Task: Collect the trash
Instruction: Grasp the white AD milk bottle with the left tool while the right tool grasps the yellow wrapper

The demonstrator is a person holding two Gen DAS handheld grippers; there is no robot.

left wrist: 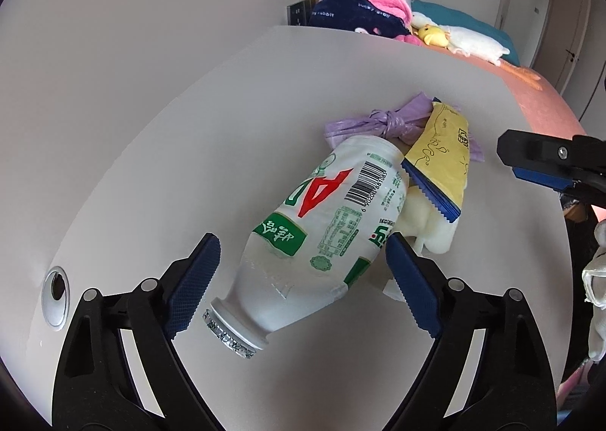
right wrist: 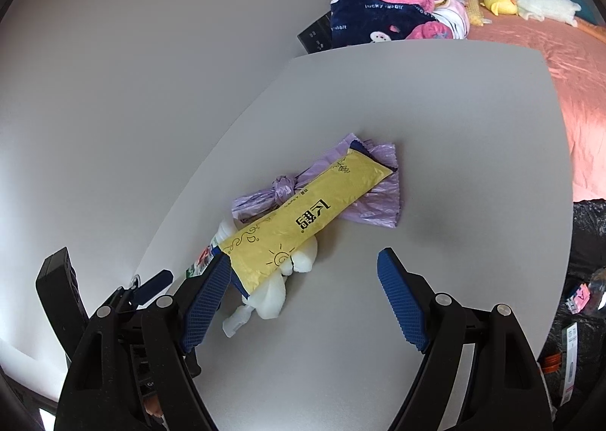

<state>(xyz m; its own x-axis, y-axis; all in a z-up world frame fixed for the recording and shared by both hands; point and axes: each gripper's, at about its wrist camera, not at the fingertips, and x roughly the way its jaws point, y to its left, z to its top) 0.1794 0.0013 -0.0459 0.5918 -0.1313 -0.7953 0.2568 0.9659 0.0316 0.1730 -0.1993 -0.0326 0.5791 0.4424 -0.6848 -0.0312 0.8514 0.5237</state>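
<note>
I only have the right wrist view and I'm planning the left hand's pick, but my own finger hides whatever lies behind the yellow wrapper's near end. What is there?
Observer: A plastic bottle with a green and red label, lying on its side on the table.
Operator: Where is the left gripper relative to it?
Observer: The left gripper straddles the bottle with its jaws open. The pad on the picture's left is clear of it.
Operator: Which way does its mouth point?
Observer: Toward the left wrist camera. Its base end lies by the knotted purple bag.
</note>
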